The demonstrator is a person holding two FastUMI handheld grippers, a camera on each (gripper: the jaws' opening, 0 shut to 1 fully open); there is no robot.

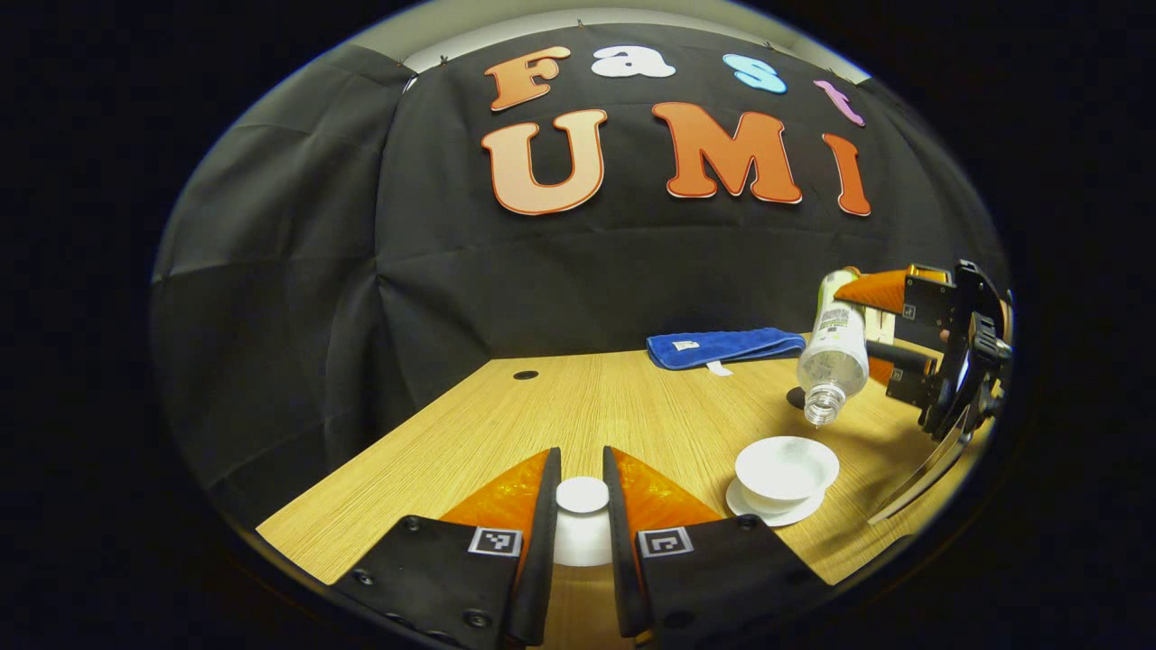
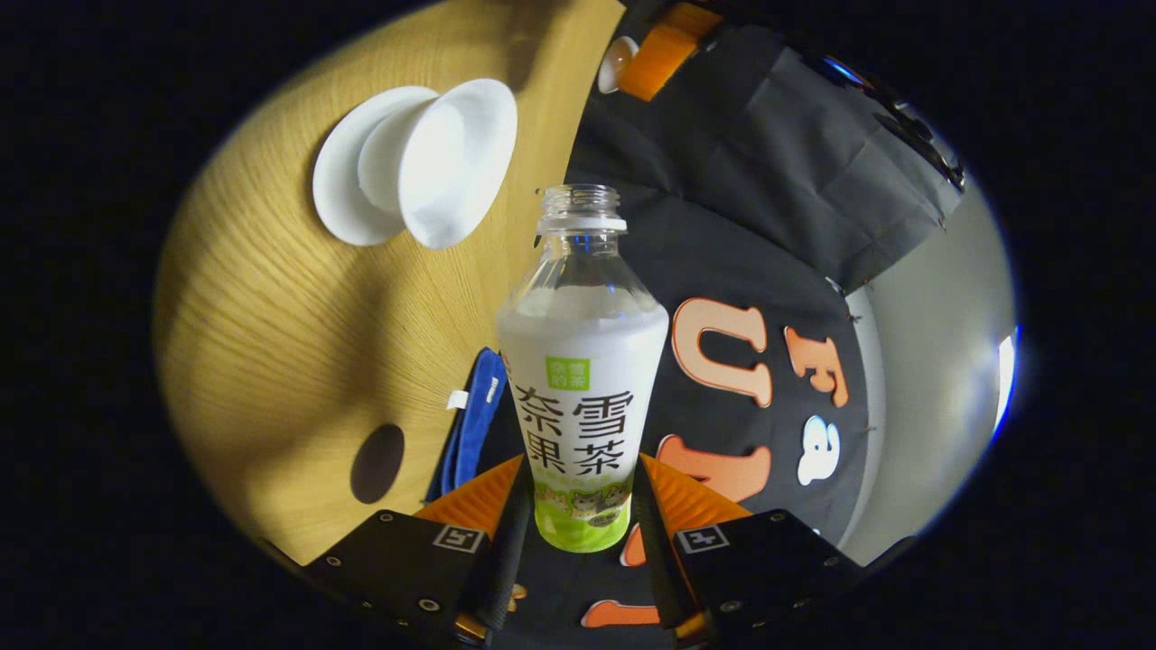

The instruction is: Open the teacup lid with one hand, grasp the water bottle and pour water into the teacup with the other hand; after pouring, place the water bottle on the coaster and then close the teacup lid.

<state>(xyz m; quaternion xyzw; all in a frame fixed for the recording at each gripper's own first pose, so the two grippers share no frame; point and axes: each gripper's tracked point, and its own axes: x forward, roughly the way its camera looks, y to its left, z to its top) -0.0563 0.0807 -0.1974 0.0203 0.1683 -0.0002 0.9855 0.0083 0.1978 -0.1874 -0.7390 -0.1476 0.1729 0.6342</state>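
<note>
While the left tool (image 1: 582, 533) clamps the white teacup lid (image 1: 582, 510) between its two fingers, low at the near edge of the wooden surface (image 1: 542, 415), the lid's round knob shows just past the fingertips and its wider body sits between them. Just beyond and to the side, the open white teacup (image 1: 786, 467) stands on its white saucer (image 1: 768, 510), uncovered. Above the cup, in the left gripper view, the water bottle (image 1: 833, 352) is tipped steeply with its uncapped mouth pointing down toward the cup's bowl, close above the rim but apart from it. The right tool (image 1: 880, 329) grips the bottle around its labelled lower body. A small dark round coaster (image 1: 797, 397) lies on the surface just behind the bottle's mouth, partly hidden by it. Farther back, a folded blue cloth (image 1: 727, 348) lies near the far edge of the surface, and a small dark hole in the surface sits off toward the other side.

In the right gripper view, the right tool's fingers press on both sides of the bottle's label end, and the clear neck extends away from the camera. The teacup and saucer appear beyond the bottle's mouth, off to one side. The coaster and the blue cloth show on the surface nearer the fingers.
</note>
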